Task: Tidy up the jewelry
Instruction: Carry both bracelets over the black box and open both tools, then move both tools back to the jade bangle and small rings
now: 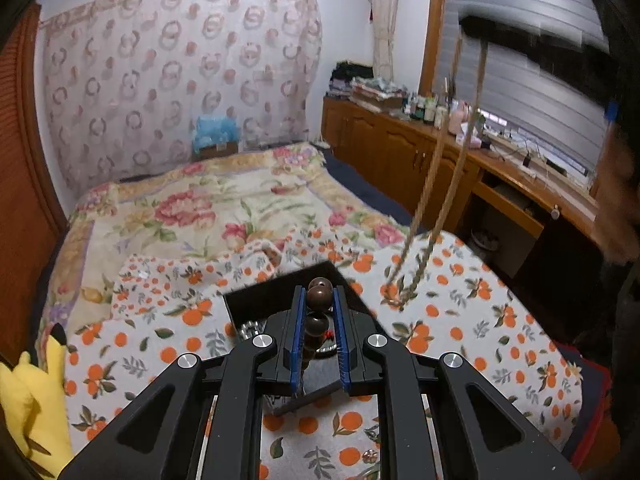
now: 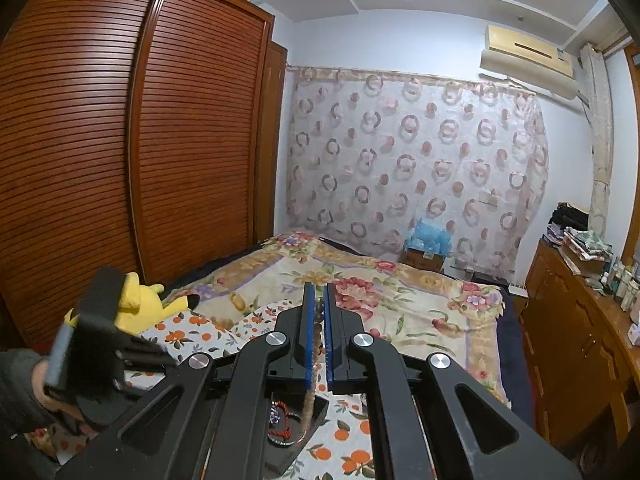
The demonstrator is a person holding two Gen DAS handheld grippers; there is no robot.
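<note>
**Two strands lifted over the bed**

Above an orange-print cloth spread across the bed, both claws hang with jewelry pinched in them. Far left of the left gripper a yellow plush toy lies at the bed's edge, with a brown slatted wardrobe rising behind it. Ahead of the claw stretches a floral blanket, and beyond that a pale curtain with ring patterns covers the far wall. Directly under the left claw sits a black tray on the cloth, holding a few small pieces. The left jaws are clamped on a dark brown bead bracelet, its large round beads standing between the blue pads.

To the right of that claw, a long strand of small tan beads hangs from above, its lower end touching the cloth. The right gripper has its jaws squeezed on this strand, which trails down over the tray. Farther right, a wooden cabinet runs along the wall, crowded with bottles and folded cloth, under a window with blinds.
</note>
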